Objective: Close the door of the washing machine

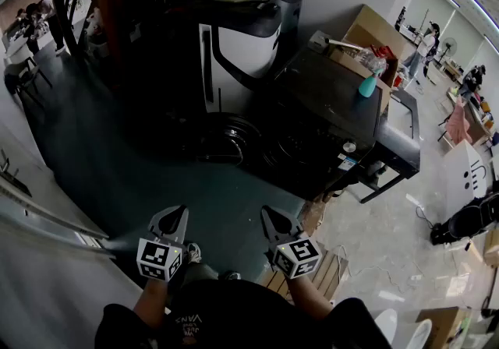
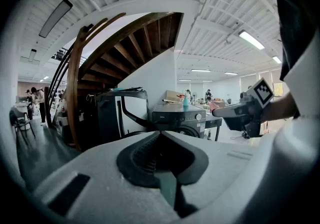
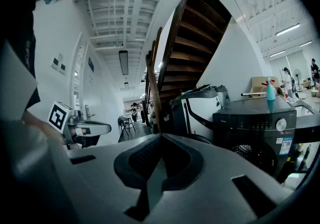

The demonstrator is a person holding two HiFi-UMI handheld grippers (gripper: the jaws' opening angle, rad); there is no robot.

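The black front-loading washing machine [image 1: 335, 118] stands ahead of me on the floor. Its round door [image 1: 228, 140] hangs swung out to the machine's left, and the drum opening [image 3: 250, 151] shows in the right gripper view. Both grippers are held low in front of my body, well short of the machine and touching nothing. My left gripper [image 1: 171, 217] has its jaws shut and empty. So does my right gripper [image 1: 273, 217]. In the left gripper view the left gripper [image 2: 161, 134] points toward the machine [image 2: 182, 117]. The right gripper [image 3: 161, 136] points just left of it.
A tall black-and-white appliance [image 1: 242, 36] stands left of the washer under a wooden staircase [image 3: 192, 28]. A teal spray bottle [image 1: 368, 86] and cardboard boxes [image 1: 374, 32] sit on or behind the washer. A wooden pallet [image 1: 327, 269] lies by my right foot. A white wall runs at left.
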